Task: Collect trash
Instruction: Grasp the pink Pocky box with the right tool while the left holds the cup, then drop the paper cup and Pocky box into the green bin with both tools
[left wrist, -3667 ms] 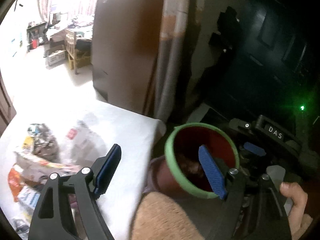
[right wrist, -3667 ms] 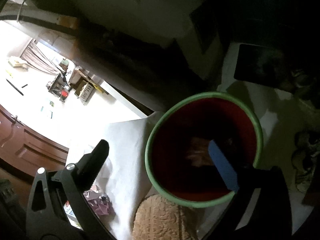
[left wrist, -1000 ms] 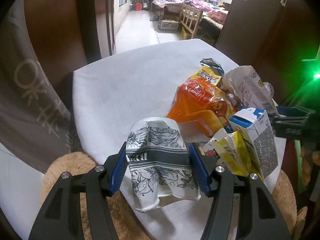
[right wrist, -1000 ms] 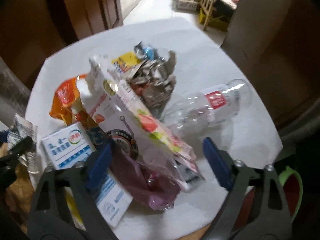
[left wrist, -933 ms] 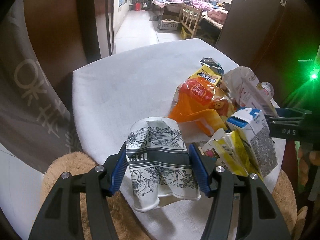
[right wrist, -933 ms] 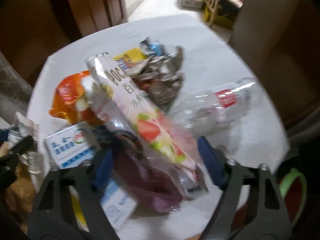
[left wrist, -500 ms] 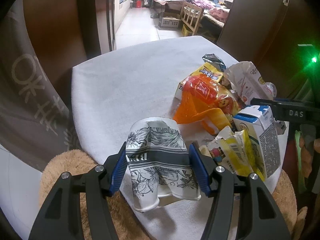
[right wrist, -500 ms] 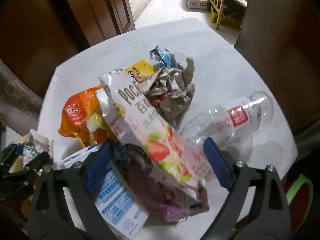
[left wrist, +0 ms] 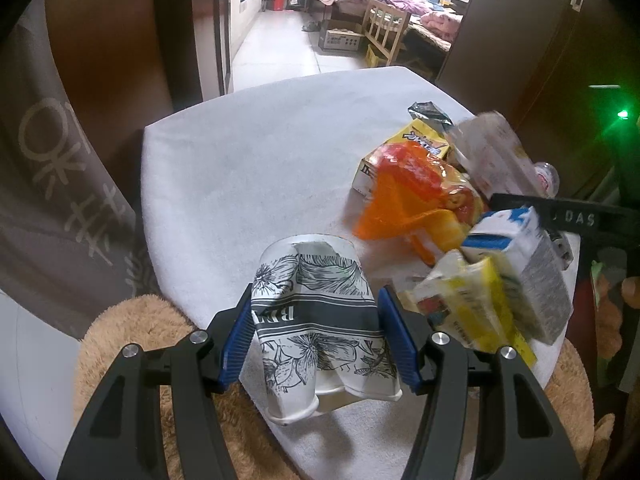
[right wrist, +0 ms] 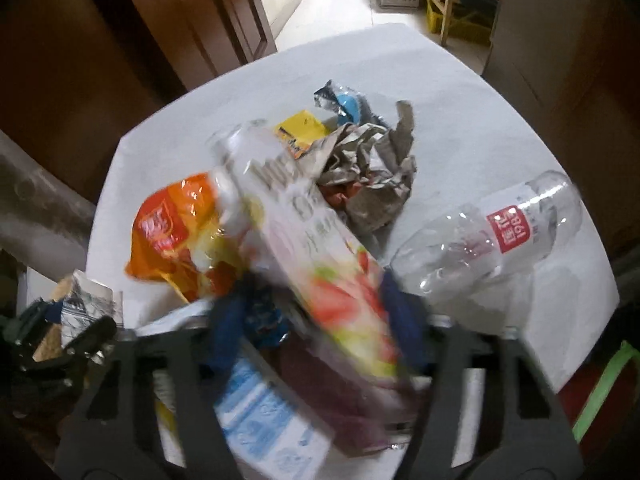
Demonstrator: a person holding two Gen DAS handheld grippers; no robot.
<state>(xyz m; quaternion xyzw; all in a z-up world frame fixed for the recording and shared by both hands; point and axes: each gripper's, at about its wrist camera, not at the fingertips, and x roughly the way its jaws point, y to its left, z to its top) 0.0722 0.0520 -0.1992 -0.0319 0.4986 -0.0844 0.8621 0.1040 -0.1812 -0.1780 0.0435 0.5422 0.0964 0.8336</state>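
Note:
My left gripper [left wrist: 316,340] is shut on crushed paper cups [left wrist: 316,292] with a black flower print, at the near edge of the white table [left wrist: 248,168]. In the right wrist view, which is blurred, my right gripper [right wrist: 316,320] is shut on a long white and pink strawberry snack pack [right wrist: 304,232] that sticks up out of the trash pile. An orange bag [right wrist: 172,228], a blue and white carton [right wrist: 264,412] and a purple wrapper lie around that pack. From the left wrist view the right gripper's black finger [left wrist: 560,216] shows behind the carton [left wrist: 520,264].
A clear plastic bottle [right wrist: 500,236] lies on its side at the right of the table. Crumpled grey paper [right wrist: 368,172] and a yellow packet [right wrist: 300,130] sit behind the pile. A green-rimmed bin [right wrist: 604,384] stands low on the right. A brown plush [left wrist: 120,344] lies under my left gripper.
The right gripper's jaws have closed in on the strawberry snack pack, which has tilted and blurred. The left gripper still holds the paper cups in the same place.

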